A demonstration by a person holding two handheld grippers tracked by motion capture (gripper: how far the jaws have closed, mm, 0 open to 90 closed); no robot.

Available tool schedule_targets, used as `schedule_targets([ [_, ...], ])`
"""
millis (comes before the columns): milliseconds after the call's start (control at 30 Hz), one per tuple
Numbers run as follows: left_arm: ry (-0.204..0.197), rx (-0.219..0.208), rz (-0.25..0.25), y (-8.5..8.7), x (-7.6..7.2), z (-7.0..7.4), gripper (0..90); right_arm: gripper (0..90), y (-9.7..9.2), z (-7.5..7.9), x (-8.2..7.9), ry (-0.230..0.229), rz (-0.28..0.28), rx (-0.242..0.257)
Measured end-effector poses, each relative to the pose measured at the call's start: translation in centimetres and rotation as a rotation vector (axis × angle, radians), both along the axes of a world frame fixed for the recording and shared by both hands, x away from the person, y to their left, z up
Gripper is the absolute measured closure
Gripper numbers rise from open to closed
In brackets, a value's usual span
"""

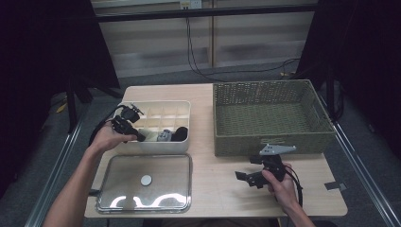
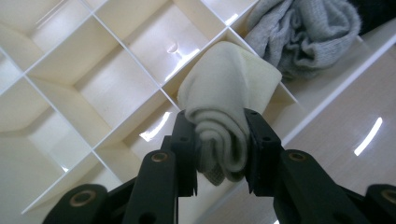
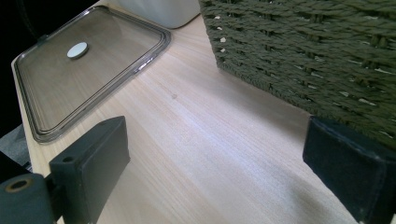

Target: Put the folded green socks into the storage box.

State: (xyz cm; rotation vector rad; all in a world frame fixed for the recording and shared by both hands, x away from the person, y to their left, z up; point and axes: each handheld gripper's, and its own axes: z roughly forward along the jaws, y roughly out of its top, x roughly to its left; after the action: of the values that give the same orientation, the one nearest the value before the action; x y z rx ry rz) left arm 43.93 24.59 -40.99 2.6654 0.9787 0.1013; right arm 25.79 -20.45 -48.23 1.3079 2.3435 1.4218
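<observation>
Your left gripper (image 2: 219, 140) clamps a rolled cream sock (image 2: 229, 98) over a front cell of the divided box (image 2: 93, 79), beside the grey sock (image 2: 303, 37) already stowed; likely being slotted in. Your right gripper (image 3: 215, 177) rests wide open and empty on the table (image 3: 210, 140), clear of the basket (image 3: 303, 42). Lid (image 1: 146, 182) lies set aside. No writing readable.

The high view looks down and forward over the table (image 1: 222, 189), while the left gripper view sits close above the divided box (image 2: 116, 88) at 10 o'clock and the right gripper view skims low, sharing the lid (image 3: 88, 74) and basket (image 3: 317, 51).
</observation>
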Motion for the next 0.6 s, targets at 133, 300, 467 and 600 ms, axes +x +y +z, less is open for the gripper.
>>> schedule_targets([
  [133,-0.005,0.002,0.013,-0.18,0.00,-0.59,68.9,6.8,-0.03,0.00,0.02,0.001,-0.002,-0.002],
  [300,-0.018,-0.018,0.036,-0.25,0.09,-0.52,64.8,6.7,0.10,-0.08,0.10,0.001,-0.002,-0.006],
  [467,-0.040,-0.064,0.044,-0.24,0.25,-0.17,65.5,6.6,0.10,-0.13,0.14,0.003,0.000,-0.005],
  [600,-0.029,-0.068,0.040,-0.53,0.62,-0.55,68.0,6.9,0.26,-0.19,0.12,0.009,0.008,-0.011],
])
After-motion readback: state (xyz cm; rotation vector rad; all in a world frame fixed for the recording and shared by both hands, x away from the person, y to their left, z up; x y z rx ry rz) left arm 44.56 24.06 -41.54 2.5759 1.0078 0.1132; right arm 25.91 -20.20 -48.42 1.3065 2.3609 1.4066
